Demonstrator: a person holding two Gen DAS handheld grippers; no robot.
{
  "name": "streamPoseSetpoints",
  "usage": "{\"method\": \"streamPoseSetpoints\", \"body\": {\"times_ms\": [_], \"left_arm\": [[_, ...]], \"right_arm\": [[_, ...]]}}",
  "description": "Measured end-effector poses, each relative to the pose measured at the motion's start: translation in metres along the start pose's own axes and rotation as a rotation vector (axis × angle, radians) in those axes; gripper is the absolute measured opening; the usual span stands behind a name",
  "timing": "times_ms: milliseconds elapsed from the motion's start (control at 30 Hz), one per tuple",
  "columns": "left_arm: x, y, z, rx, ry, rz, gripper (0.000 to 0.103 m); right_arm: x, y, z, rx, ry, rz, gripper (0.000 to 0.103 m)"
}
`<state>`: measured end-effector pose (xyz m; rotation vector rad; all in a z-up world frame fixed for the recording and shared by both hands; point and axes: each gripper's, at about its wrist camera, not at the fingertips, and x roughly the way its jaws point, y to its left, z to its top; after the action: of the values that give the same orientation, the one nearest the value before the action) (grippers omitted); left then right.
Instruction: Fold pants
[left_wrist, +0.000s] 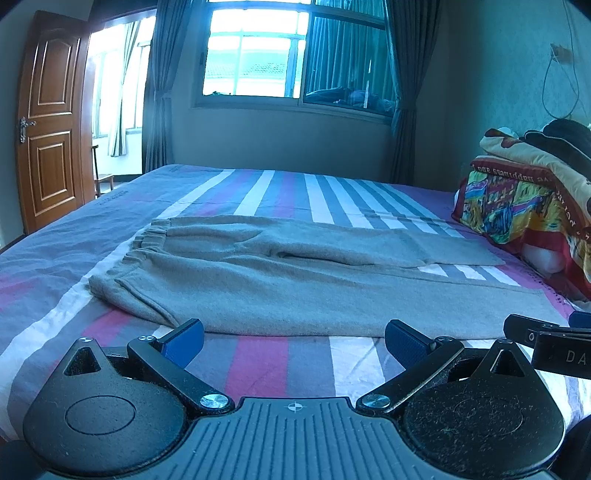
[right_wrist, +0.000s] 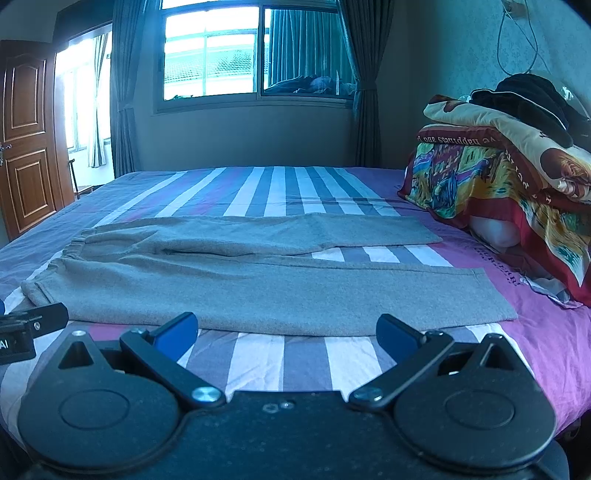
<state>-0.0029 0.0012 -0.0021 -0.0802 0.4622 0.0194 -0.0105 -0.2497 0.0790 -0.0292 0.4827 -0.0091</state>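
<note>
Two wide-jawed grippers (left_wrist: 293, 341) (right_wrist: 287, 334) before flat pants (left_wrist: 295, 280)

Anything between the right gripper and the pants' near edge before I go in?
Nothing: in the right wrist view only bare striped bedsheet lies between the open right gripper and the grey pants.

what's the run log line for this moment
stage: pre-grasp | pants: flat on bed, unfolded, waistband left | left gripper: open, empty | right gripper: open, empty
</note>
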Motion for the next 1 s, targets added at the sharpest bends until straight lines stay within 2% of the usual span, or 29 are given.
{"method": "streamPoseSetpoints", "body": {"times_ms": [733,1000], "left_arm": [[0.001,-0.003,-0.002,-0.007,0.005,-0.009,0.103],[0.017,0.005,0.002,0.033,0.063,-0.031,0.103]], "right_arm": [[-0.002,0.0,-0.001,-0.009,0.001,0.01,0.103],[0.005,0.003,-0.003,-0.031,0.019,0.04,0.103]]}}
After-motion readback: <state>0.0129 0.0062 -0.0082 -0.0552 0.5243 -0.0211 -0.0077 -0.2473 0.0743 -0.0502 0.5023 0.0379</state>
